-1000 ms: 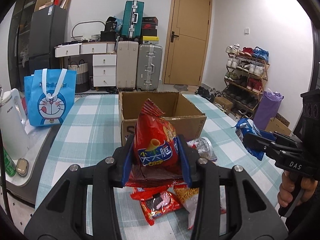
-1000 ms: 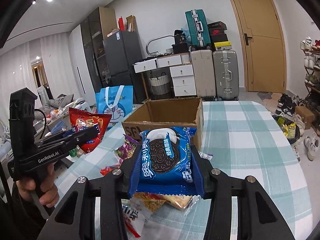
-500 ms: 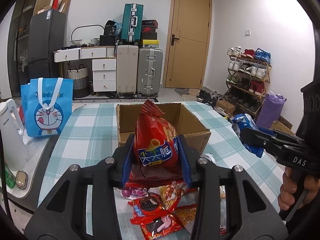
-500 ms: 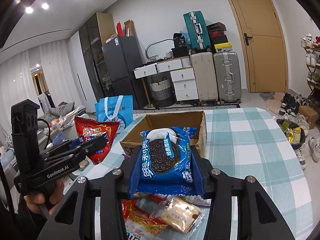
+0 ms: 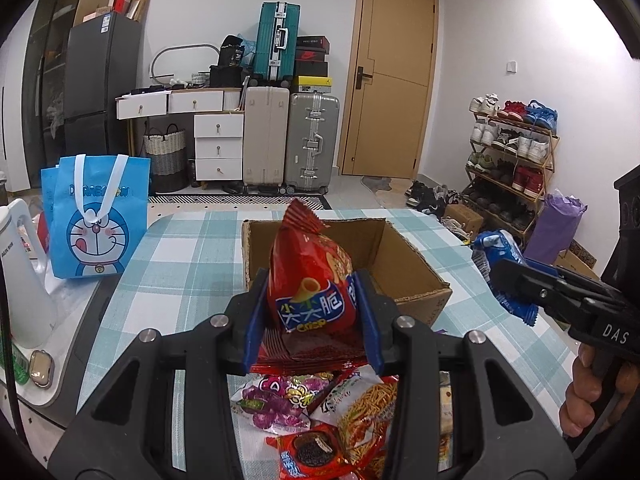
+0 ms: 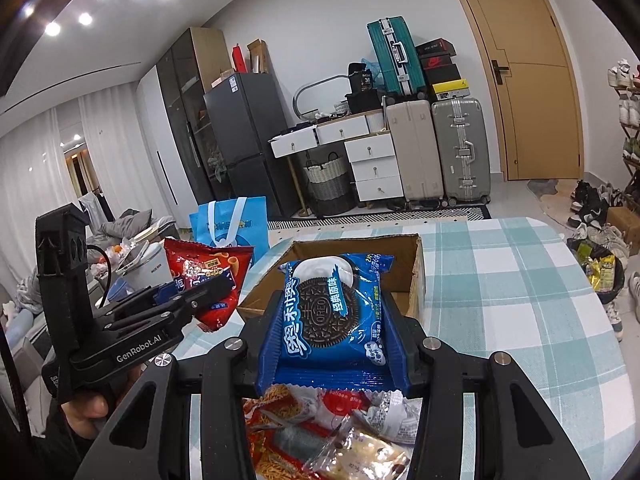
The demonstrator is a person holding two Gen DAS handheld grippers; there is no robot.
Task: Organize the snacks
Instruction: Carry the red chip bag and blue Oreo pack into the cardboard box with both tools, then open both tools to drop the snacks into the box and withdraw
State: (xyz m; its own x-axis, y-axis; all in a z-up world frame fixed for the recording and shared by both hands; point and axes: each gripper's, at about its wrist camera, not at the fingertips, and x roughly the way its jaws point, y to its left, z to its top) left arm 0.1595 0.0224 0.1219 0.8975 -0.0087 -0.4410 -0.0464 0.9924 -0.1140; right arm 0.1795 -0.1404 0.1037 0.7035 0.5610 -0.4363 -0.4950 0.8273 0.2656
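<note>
Both tongs have drawn back from the cardboard box on the checked worktop, leaving more loose packets showing beneath them. Left tongs clamp a red crisp bag upright; right tongs clamp a blue Oreo packet, both held short of the box. Risks: slippery film sliding from the pads, crisps crushed by the squeeze, or a release that misses the box.
</note>
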